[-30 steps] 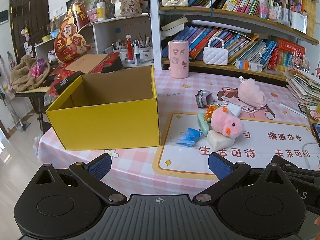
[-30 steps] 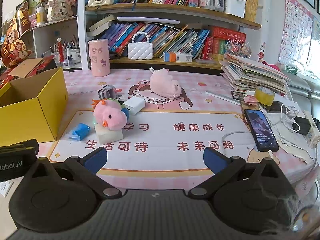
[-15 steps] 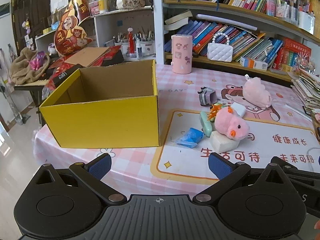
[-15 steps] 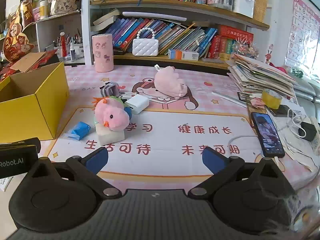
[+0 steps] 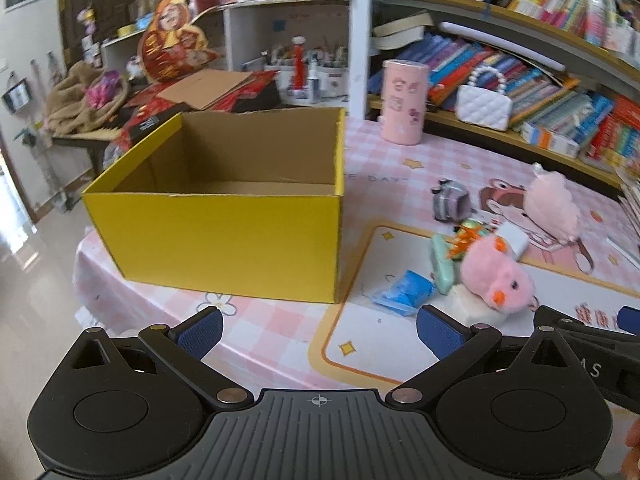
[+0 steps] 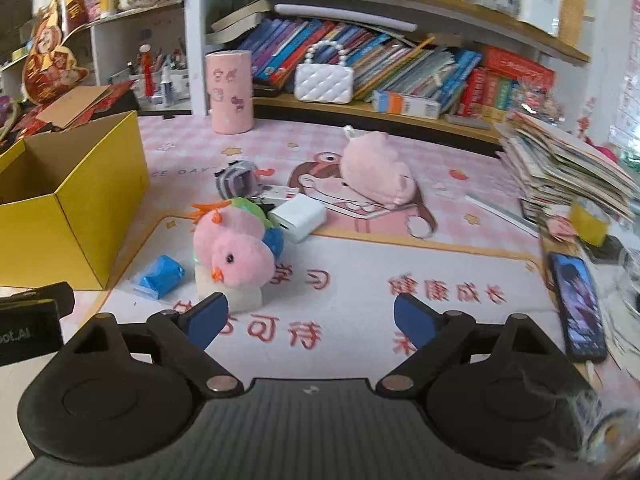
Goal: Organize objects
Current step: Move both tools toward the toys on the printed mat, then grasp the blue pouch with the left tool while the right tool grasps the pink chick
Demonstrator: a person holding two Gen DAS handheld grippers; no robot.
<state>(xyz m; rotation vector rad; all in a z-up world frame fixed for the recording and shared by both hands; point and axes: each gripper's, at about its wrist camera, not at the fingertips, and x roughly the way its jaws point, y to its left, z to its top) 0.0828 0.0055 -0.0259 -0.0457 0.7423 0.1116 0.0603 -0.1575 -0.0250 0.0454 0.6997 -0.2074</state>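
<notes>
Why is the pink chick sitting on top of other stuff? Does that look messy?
Yes. The pink chick is perched on a white block, leaning against a heap of small toys instead of sitting on the table. A blue packet lies loose beside it. The yellow box next to them looks empty.

tablecloth (image 5: 400, 168): "DAY" | table mat (image 6: 360, 280): "可待" | left tool (image 6: 24, 332): "ot.AI"
</notes>
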